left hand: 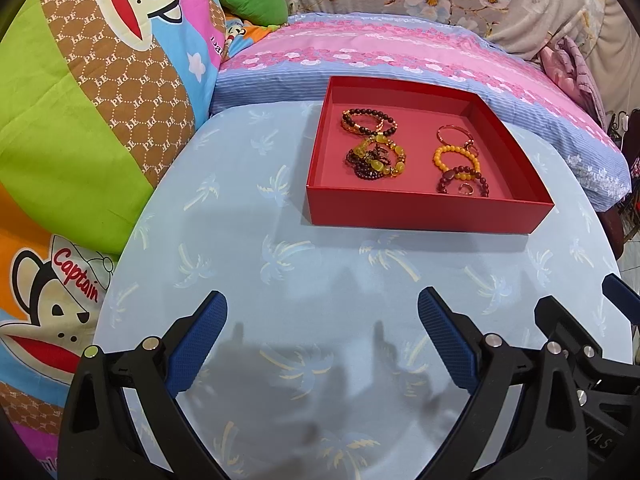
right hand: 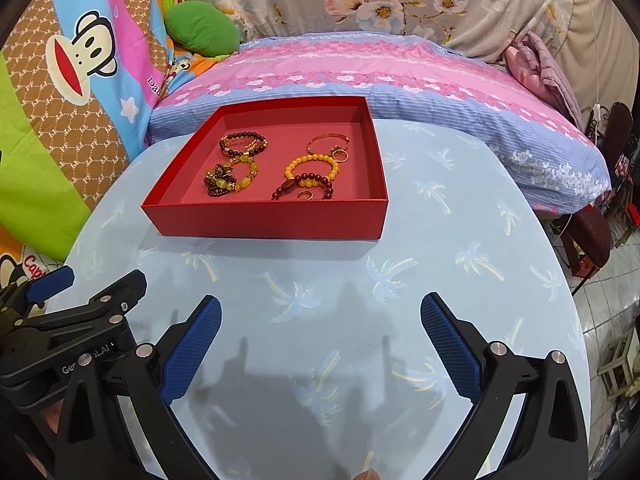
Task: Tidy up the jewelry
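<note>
Jewelry (left hand: 416, 152) is lying inside the red box (left hand: 424, 212) at upper centre of frame. Left gripper (left hand: 322, 326) and right gripper (right hand: 320, 330) are hovering wide open, empty, at bottom. Sorting appears nearly done; any next move calls for reaching forward into the box.

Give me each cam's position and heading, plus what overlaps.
Left wrist: sits on the left claw, facing forward over the blue tablecloth at the red tray ahead-right; own open fingers show, right claw at right edge.
Right wrist: sits on the right claw, facing the tray ahead-left; own open fingers show, left claw at left edge.
Shared: tray, yellow bead bracelet, pink pillow.
</note>
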`<state>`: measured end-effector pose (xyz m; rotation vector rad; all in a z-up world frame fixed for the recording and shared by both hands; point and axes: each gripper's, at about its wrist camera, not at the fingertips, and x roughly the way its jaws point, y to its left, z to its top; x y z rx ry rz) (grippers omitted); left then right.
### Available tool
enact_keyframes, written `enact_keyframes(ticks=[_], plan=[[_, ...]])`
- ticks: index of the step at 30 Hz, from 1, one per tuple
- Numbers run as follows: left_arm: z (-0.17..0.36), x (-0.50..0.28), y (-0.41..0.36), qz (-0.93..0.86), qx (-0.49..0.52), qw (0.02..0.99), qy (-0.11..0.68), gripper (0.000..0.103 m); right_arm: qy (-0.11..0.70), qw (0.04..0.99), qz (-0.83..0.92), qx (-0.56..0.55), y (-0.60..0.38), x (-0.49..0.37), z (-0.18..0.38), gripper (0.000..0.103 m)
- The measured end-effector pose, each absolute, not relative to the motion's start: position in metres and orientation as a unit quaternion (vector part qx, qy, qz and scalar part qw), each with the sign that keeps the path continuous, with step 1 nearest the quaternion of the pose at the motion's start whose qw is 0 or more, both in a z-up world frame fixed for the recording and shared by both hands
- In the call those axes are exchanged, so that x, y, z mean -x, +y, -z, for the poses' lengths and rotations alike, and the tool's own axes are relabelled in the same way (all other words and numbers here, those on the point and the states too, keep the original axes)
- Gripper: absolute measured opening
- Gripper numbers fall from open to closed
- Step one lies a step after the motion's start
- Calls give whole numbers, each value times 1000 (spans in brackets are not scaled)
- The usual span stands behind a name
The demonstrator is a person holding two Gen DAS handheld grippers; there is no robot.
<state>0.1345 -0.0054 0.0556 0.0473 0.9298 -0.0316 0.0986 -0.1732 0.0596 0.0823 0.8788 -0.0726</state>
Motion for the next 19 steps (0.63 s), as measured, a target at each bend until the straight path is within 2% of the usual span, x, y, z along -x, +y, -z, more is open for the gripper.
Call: enact_keyframes(ticks=[19], plan=[[-54,-134,-6,16,-23,891,453,92,428,902,35,-43,-178,-98,-58,96]])
